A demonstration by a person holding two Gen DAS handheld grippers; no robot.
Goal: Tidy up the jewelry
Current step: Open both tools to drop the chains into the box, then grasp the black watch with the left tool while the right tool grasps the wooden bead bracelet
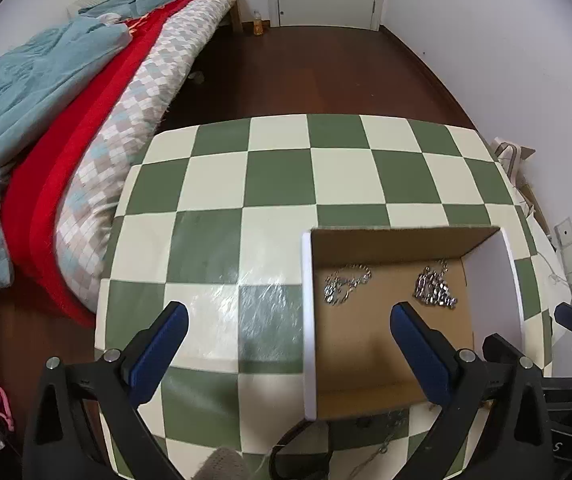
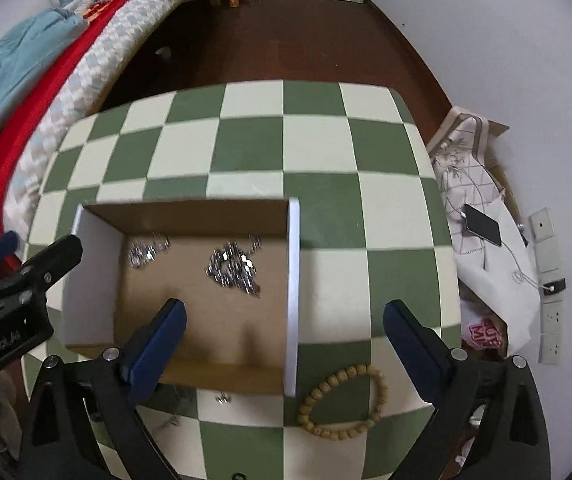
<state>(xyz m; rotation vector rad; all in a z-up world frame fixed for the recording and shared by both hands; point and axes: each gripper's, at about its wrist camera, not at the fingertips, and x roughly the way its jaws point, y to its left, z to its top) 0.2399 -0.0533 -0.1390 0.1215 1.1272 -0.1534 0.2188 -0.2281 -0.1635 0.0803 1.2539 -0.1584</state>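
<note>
The round bracelet of tan wooden beads (image 2: 344, 400) lies flat on the green-and-cream checkered counter (image 2: 326, 140), just outside the near right corner of the open brown cardboard box with white side walls (image 2: 293, 280). It sits between the right gripper's (image 2: 284, 360) blue fingers (image 2: 158, 348), slightly toward the right one, and below them, so this hand looks by far the nearer; a short drop forward would likely reach it. Being a ring, it has no real long axis.

Inside the box rest two heaps of silver chain: a small one (image 2: 146, 252) at the left and a larger one (image 2: 234, 270) at the centre. A small silver piece (image 2: 222, 399) lies on the counter just before the box's front wall.

The right gripper is spread wide and empty. The left gripper (image 1: 286, 354) is likewise spread and empty, straddling the box's left wall.
</note>
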